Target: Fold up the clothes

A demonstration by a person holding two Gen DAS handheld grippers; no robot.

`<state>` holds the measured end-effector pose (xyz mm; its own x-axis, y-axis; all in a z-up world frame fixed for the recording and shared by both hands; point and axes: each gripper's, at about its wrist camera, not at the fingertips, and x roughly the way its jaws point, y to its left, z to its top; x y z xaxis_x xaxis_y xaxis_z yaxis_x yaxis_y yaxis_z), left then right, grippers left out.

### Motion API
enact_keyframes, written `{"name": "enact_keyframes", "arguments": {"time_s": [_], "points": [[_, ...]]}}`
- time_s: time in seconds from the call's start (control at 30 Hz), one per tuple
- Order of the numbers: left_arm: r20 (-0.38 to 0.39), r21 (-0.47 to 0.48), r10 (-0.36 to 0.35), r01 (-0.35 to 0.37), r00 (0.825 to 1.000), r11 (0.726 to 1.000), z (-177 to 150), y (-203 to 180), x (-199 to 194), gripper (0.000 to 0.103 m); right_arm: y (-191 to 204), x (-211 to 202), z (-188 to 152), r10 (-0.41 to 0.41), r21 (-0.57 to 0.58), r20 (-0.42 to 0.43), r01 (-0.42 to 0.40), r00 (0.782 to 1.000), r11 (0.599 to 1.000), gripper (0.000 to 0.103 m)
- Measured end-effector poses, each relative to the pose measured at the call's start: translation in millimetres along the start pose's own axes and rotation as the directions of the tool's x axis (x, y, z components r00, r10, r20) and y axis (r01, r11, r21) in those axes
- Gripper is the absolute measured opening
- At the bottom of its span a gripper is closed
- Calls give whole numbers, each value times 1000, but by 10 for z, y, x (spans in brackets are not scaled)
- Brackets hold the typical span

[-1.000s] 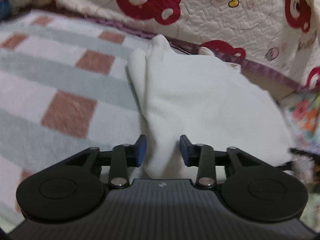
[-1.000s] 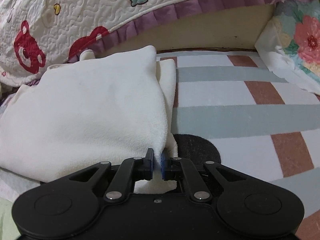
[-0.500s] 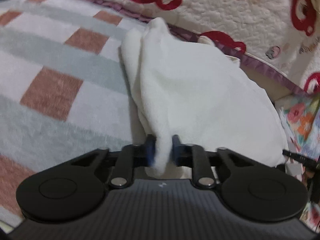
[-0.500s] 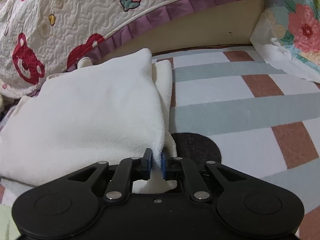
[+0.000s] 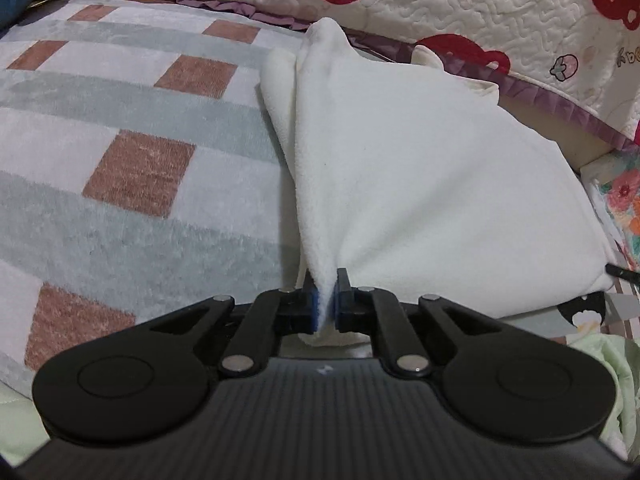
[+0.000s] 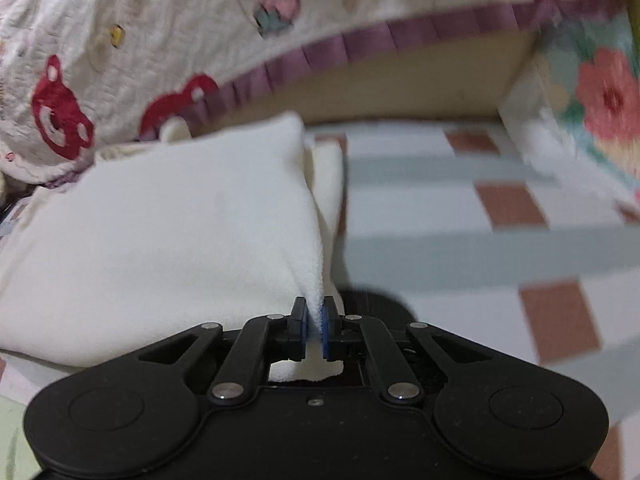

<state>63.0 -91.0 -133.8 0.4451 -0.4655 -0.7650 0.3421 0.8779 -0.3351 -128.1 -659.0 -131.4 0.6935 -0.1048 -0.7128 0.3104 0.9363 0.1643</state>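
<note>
White fleece garment (image 5: 420, 184) lies on the checked blanket (image 5: 132, 168), far edge against the bear-print quilt (image 5: 500, 4). Near corners are pinched: left hand-held gripper (image 5: 328, 300) has just been closing and is clamped on one corner, right hand-held gripper (image 6: 315, 326) is clamped on the other. Both corners are best lifted together, level, cloth kept taut, then carried to the far edge and matched before release. Lower layer may drag along.
</note>
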Motion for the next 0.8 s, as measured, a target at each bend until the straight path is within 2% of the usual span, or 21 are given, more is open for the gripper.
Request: {"name": "enact_keyframes", "arguments": {"time_s": [0.23, 0.27, 0.37, 0.43, 0.47, 0.5, 0.57, 0.63, 0.67, 0.73, 0.8], "points": [[-20, -13, 23, -23, 1000, 1000, 0, 65, -45, 8, 1, -20, 38, -26, -44, -8, 26, 1000, 999, 6], [-25, -10, 32, -32, 999, 999, 0, 73, -49, 13, 10, -34, 32, -40, -50, -7, 39, 999, 998, 4], [-14, -14, 74, -74, 997, 997, 27, 177, -130, 18, -103, -6, -27, -168, -49, -36, 166, 985, 985, 0], [14, 5, 119, -120, 993, 993, 49, 197, -212, 17, -308, -37, -95, -237, 18, -52, 238, 970, 971, 0], [30, 36, 166, -167, 986, 985, 54, 171, -245, 17, -429, -96, -122, -246, 82, -47, 249, 968, 965, 5], [47, 62, 205, -208, 978, 976, 60, 141, -268, 17, -542, -165, -147, -238, 149, -38, 241, 971, 959, 9], [83, 94, 257, -264, 963, 960, 78, 98, -310, 18, -710, -275, -163, -218, 252, -21, 216, 976, 943, 11], [111, 65, 217, -225, 970, 972, 126, 74, -347, 19, -805, -331, -153, -212, 312, -11, 205, 977, 928, 14], [123, 52, 190, -198, 974, 979, 152, 30, -352, 19, -827, -344, -145, -204, 340, -5, 194, 979, 920, 22], [146, 106, 135, -151, 980, 983, 225, -242, -324, 20, -845, -356, -122, -170, 398, 10, 152, 985, 905, 29], [159, 186, 75, -105, 984, 977, 287, -569, -269, 29, -803, -305, -85, -99, 467, 24, 77, 995, 881, 35]]}}
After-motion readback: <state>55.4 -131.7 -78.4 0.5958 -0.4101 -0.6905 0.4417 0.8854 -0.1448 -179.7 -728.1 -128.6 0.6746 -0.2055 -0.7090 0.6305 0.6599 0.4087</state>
